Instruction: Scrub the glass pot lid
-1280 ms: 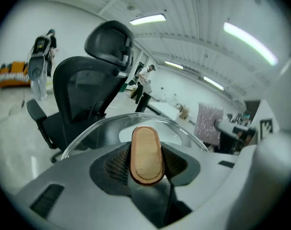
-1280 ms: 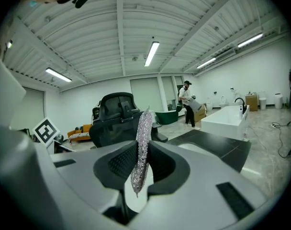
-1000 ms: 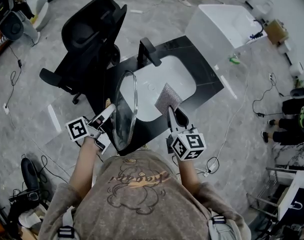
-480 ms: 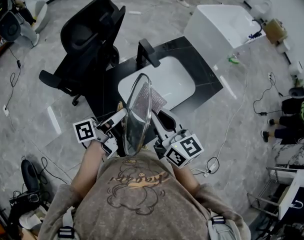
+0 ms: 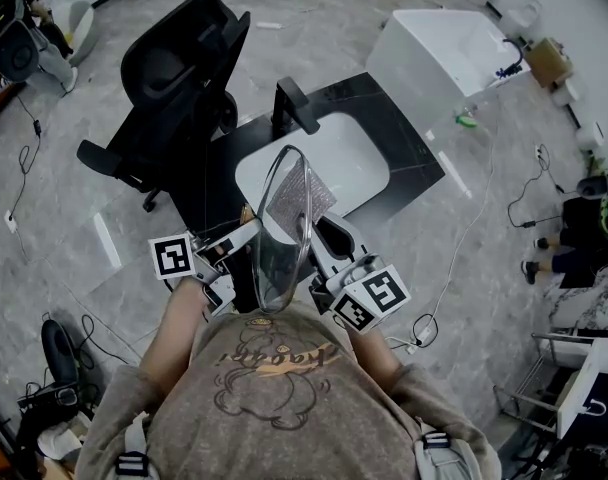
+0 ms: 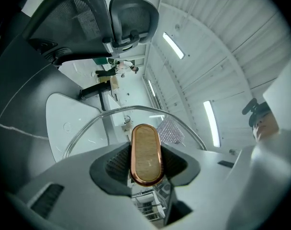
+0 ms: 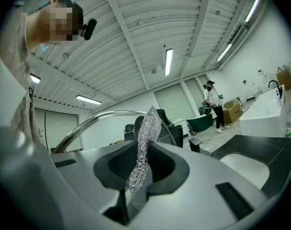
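The glass pot lid (image 5: 281, 258) stands on edge in the air in front of the person's chest, over the black counter. My left gripper (image 5: 246, 236) is shut on the lid's oval wooden handle (image 6: 146, 153), whose copper rim shows between the jaws, and the lid's rim (image 6: 136, 110) arches beyond it. My right gripper (image 5: 319, 230) is shut on a silvery mesh scrub cloth (image 7: 144, 147), which stands upright between its jaws. The cloth (image 5: 289, 200) sits at the lid's right face, and it shows through the glass as a mesh patch (image 6: 170, 131). The lid's rim (image 7: 102, 116) curves past it.
A white sink basin (image 5: 334, 163) is set in the black counter (image 5: 404, 143), with a black faucet (image 5: 294, 103) behind it. A black office chair (image 5: 174, 68) stands to the left and a white tub (image 5: 454, 48) at the back right. Cables lie on the floor.
Both grippers have risen and drawn together towards the person. The lid has swung from the left side to between them, and the scrub cloth has come up beside it.
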`<state>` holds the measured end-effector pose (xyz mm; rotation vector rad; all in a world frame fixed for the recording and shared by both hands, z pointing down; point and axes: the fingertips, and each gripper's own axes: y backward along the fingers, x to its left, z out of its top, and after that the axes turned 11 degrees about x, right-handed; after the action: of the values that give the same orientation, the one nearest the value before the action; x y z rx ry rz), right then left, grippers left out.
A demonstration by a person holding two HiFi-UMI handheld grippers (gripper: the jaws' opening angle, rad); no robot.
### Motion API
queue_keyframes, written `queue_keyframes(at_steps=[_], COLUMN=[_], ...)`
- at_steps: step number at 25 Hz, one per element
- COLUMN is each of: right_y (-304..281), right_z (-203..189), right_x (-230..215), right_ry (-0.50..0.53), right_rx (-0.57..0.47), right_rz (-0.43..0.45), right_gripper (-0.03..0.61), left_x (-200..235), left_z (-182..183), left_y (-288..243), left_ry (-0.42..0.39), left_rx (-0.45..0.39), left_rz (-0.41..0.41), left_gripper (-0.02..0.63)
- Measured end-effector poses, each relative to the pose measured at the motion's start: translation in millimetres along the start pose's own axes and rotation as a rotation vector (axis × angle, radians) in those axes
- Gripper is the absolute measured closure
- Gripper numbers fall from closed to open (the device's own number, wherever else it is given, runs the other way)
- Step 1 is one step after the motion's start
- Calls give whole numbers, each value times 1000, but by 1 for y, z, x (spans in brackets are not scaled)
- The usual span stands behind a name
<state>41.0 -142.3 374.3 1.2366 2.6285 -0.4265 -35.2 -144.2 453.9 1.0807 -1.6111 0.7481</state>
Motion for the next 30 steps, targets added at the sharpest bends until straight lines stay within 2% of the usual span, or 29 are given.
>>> queue_keyframes(at_steps=[10, 17, 22, 26, 30], right_y=[-27, -57, -72, -76, -75], right_z=[-12, -42, -61, -89, -110], right_x=[-29, -46, -46, -30, -12], right_ry=[53, 95, 75, 65, 31], right_rx=[51, 144, 221, 313, 353], right_rz=[-42, -51, 22, 115, 188], right_gripper=[503, 502, 502, 502, 502], left_x=[-32, -42, -36, -31, -25], left_z=[-3, 3, 16, 29, 38], left_y=[-15, -23, -17, -9, -1], left_ry=[-66, -34, 2, 17, 33], left_rx=[91, 85, 17, -43, -80], left_rz=[-113, -182, -194, -194, -183], left_gripper=[436, 436, 436, 436, 436])
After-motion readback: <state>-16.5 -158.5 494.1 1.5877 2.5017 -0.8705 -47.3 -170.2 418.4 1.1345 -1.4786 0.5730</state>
